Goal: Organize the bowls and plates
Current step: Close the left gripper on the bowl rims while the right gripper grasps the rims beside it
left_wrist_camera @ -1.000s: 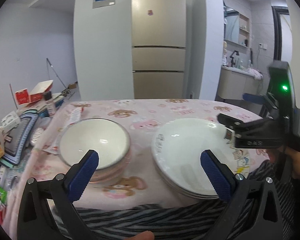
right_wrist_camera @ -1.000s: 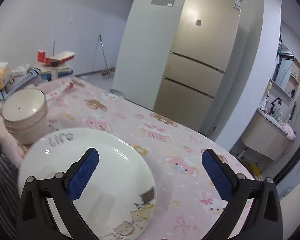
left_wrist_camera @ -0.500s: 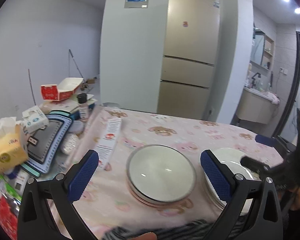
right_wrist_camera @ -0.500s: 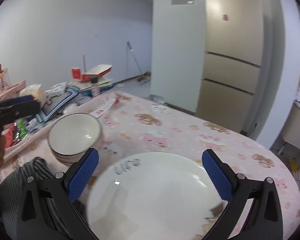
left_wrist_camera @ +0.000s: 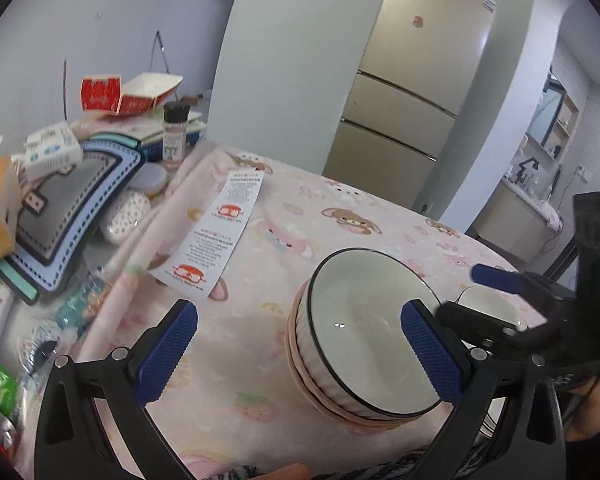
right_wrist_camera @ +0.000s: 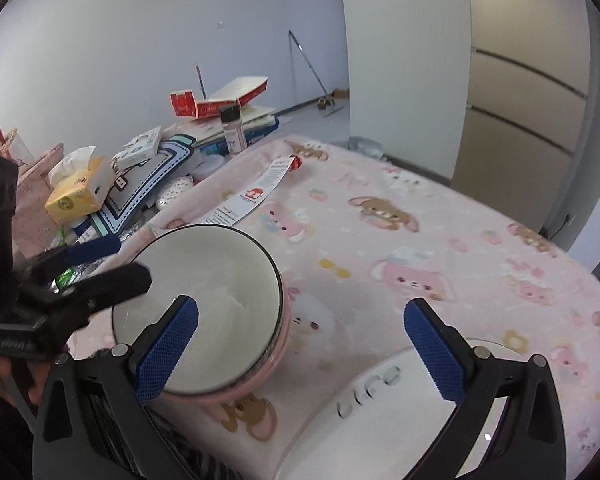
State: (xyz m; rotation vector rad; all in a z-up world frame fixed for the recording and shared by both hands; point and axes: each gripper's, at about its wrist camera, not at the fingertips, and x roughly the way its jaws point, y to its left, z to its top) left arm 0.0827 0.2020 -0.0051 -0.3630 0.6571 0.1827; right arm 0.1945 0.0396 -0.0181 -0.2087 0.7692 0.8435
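A stack of white bowls with dark rims and pink outsides point(left_wrist_camera: 364, 332) point(right_wrist_camera: 204, 308) stands on the pink bear-print tablecloth point(left_wrist_camera: 300, 216). My left gripper point(left_wrist_camera: 300, 352) is open, its right pad over the bowls' right rim and its left pad over bare cloth. To the right of the bowls lies a stack of white plates point(right_wrist_camera: 380, 412), of which only a sliver point(left_wrist_camera: 488, 304) shows in the left wrist view. My right gripper point(right_wrist_camera: 300, 348) is open, its left pad in front of the top bowl and its right pad above the plates. Each gripper shows in the other's view: right gripper point(left_wrist_camera: 458, 292), left gripper point(right_wrist_camera: 134, 260).
Clutter crowds the table's left side: a tissue box point(right_wrist_camera: 80, 192), a spice bottle point(left_wrist_camera: 175, 132), red-and-white cartons point(left_wrist_camera: 128, 92), a blue-edged mat point(left_wrist_camera: 68, 200). A paper leaflet point(left_wrist_camera: 216, 232) lies on the cloth. A beige fridge point(left_wrist_camera: 412, 80) stands behind.
Both views have swung left. The bowls now fill the middle of each view and the plates have slid to the right edge. Both grippers stay open with nothing held.
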